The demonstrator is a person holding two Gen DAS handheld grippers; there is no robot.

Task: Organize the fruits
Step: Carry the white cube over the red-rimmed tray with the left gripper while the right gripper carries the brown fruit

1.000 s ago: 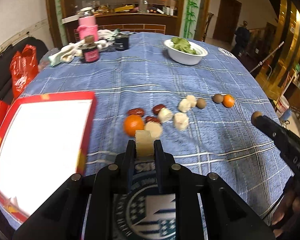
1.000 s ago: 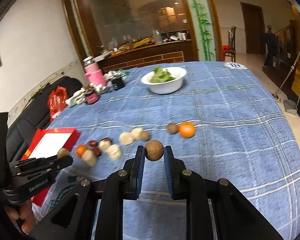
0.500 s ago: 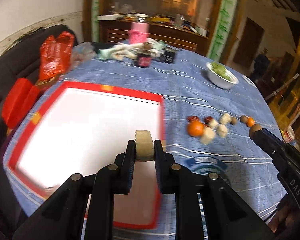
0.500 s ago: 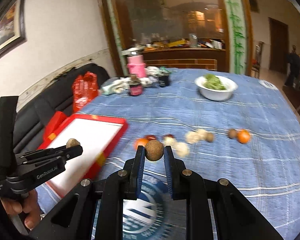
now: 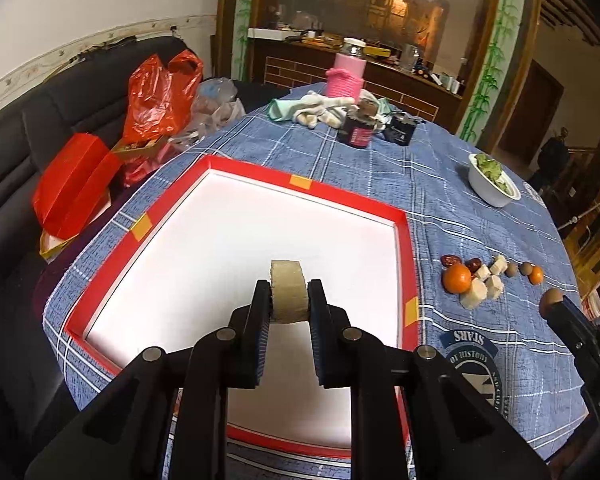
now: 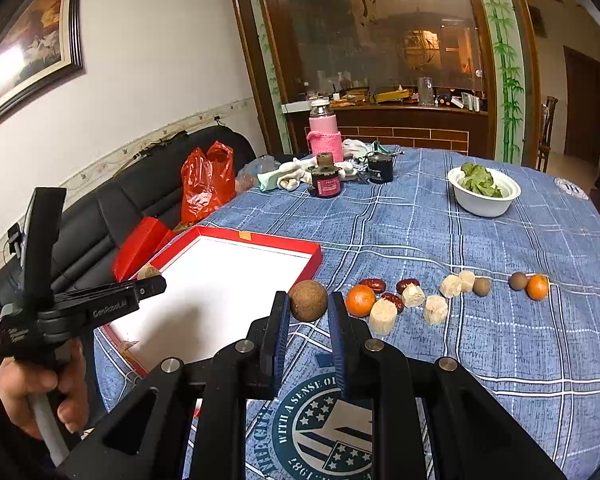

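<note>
My left gripper point(image 5: 288, 294) is shut on a pale beige fruit chunk point(image 5: 285, 280) and hangs over the white inside of the red-rimmed tray point(image 5: 312, 188). My right gripper point(image 6: 308, 306) is shut on a round brown fruit point(image 6: 308, 300), just right of the tray's rim point(image 6: 260, 240). On the blue cloth to the right lies a row of fruit: an orange point(image 6: 360, 300), red dates point(image 6: 374, 284), pale chunks point(image 6: 382, 316), brown balls point(image 6: 518, 281) and a small orange point(image 6: 537, 287). The left gripper point(image 6: 152, 280) also shows in the right wrist view, held by a hand.
A white bowl of greens point(image 6: 484, 200) stands at the far right of the table. A pink bottle point(image 6: 324, 132), dark jars point(image 6: 326, 184) and a crumpled cloth point(image 6: 288, 174) crowd the far side. A red plastic bag point(image 6: 206, 184) and red box lie on the black sofa to the left.
Both grippers have swung left from the fruit row to the tray, each keeping its fruit. The left one now hangs over the tray's white inside.
</note>
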